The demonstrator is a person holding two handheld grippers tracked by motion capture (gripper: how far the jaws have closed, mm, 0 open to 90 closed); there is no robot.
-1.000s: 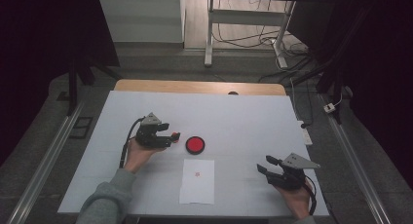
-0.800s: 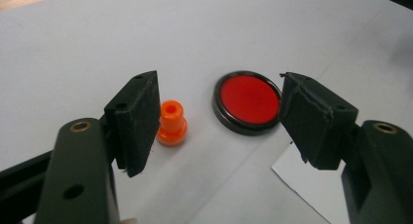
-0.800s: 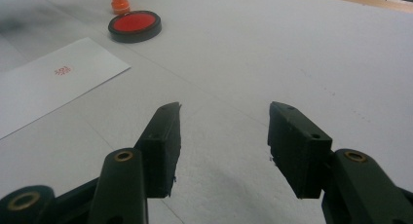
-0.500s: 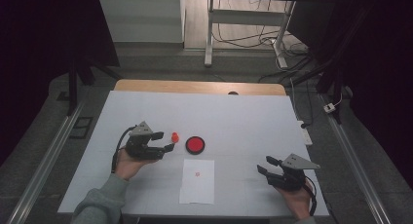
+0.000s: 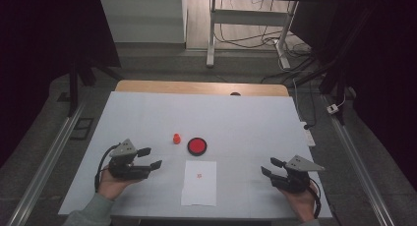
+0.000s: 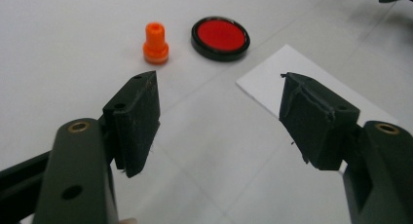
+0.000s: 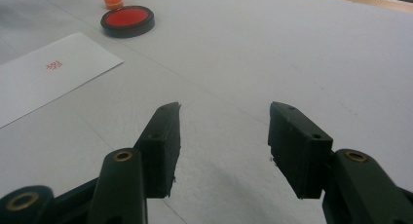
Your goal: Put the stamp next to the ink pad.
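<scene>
A small orange stamp (image 5: pixel 176 138) stands upright on the white table, just left of a round red ink pad in a black case (image 5: pixel 197 146). A white sheet of paper (image 5: pixel 199 183) with a small red mark lies in front of the pad. My left gripper (image 5: pixel 150 157) rests at the near left, open and holding nothing, well clear of the stamp. In the left gripper view the stamp (image 6: pixel 156 44) and ink pad (image 6: pixel 220 38) sit beyond the jaws. My right gripper (image 5: pixel 268 167) is open at the near right, with nothing between its jaws.
The white table (image 5: pixel 255 123) has a wooden strip (image 5: pixel 196 88) along its far edge. Metal rails (image 5: pixel 44 162) run down both sides. A desk frame and cables (image 5: pixel 246 44) stand on the floor beyond.
My left gripper let go of the orange stamp, which now stands on the table, and drew back towards the near left. The right gripper stayed still.
</scene>
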